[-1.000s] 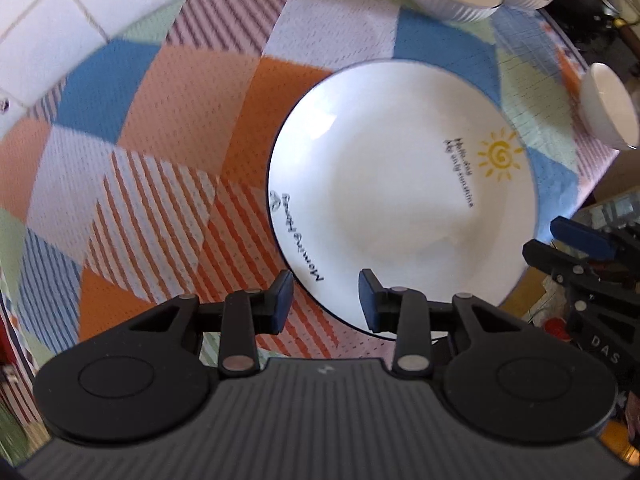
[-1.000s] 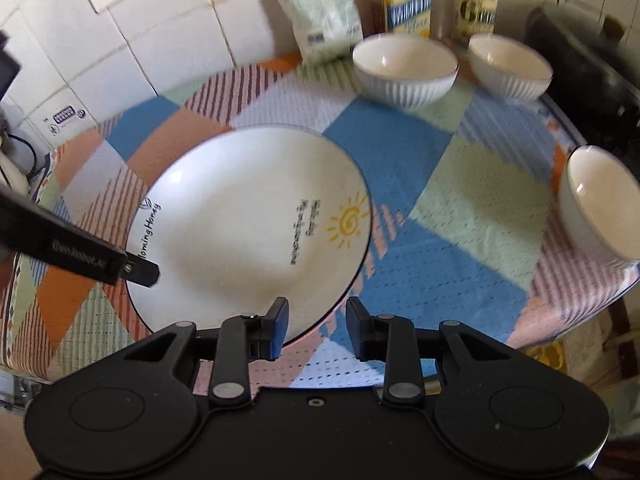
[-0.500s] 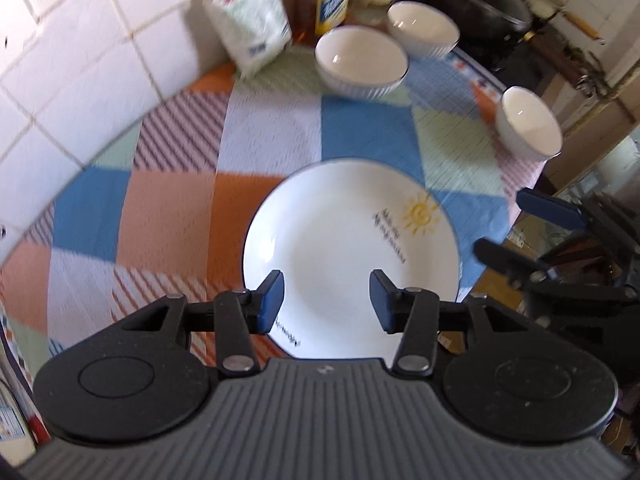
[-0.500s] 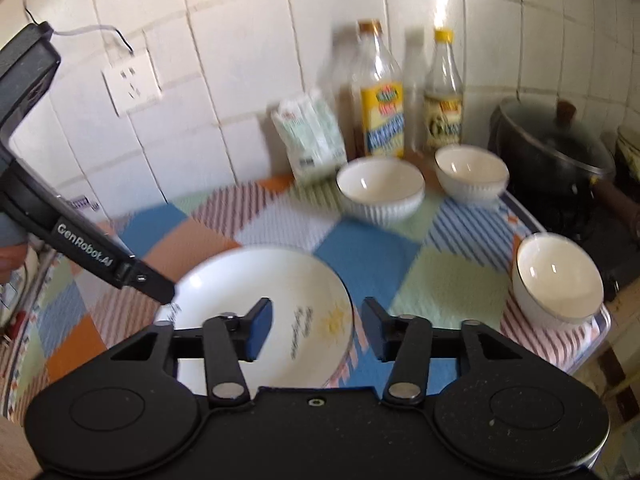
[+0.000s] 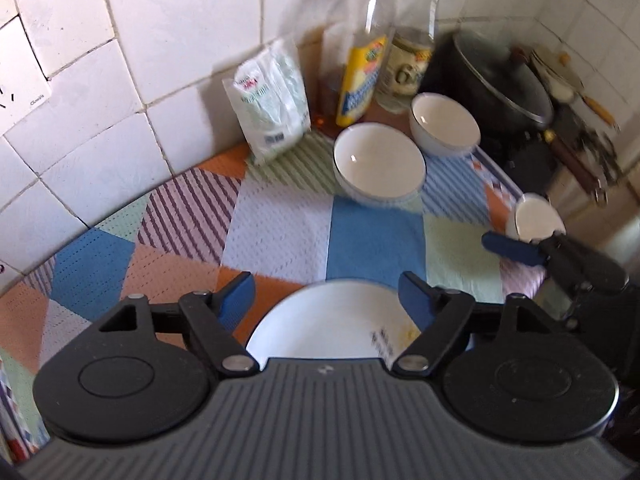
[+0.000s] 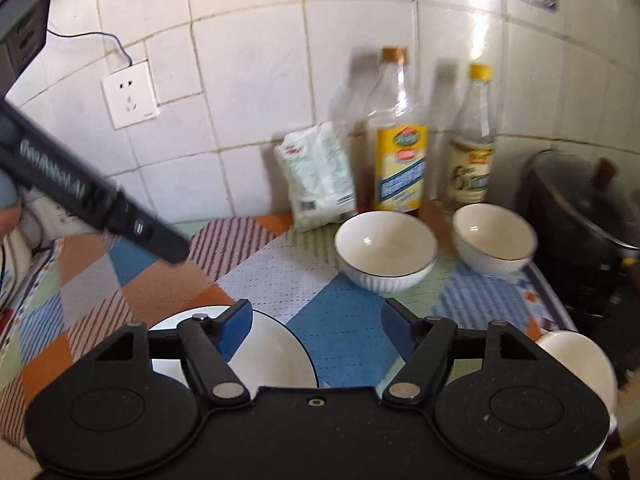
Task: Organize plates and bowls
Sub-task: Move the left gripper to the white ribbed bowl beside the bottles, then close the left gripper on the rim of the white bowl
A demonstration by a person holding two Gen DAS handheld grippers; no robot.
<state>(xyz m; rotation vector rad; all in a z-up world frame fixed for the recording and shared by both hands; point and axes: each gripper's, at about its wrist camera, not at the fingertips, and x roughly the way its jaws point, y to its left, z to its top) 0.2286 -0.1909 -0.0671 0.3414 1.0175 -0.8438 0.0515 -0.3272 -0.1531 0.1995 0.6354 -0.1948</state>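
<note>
White crockery is spread over a patchwork cloth (image 5: 280, 232) on the tabletop: the plate (image 5: 332, 320) lies flat near the front edge, directly below the left tool (image 5: 326, 300), and nothing is stacked on it yet. Both tools have just been opening, and nothing sits between the pads of either one; the left tool hangs released above the plate's far rim, and the right tool (image 6: 316, 320) is likewise spread wide over the blue patch just beside the plate (image 6: 276, 352). So the plate looks set down and let go, and the step in hand is the turn toward the bowls. Three of them show: a ribbed bowl (image 6: 386, 256) at the back in front of the yellow-labelled bottle (image 6: 400, 160), a second bowl (image 6: 494, 244) next to it near the dark pot (image 6: 584, 208), and a third bowl (image 6: 576, 364) at the right edge of the cloth, close under the right tool's body. In the left wrist view that third bowl (image 5: 538, 220) sits just behind the right tool's blue finger (image 5: 512, 248). My guess is that the next move calls for one tool to reach a bowl's rim, most likely the near one on the right, pinch the wall between the pads, and carry it onto the plate or into another bowl. The rim is thin and glazed, so a square, firm bite matters.
</note>
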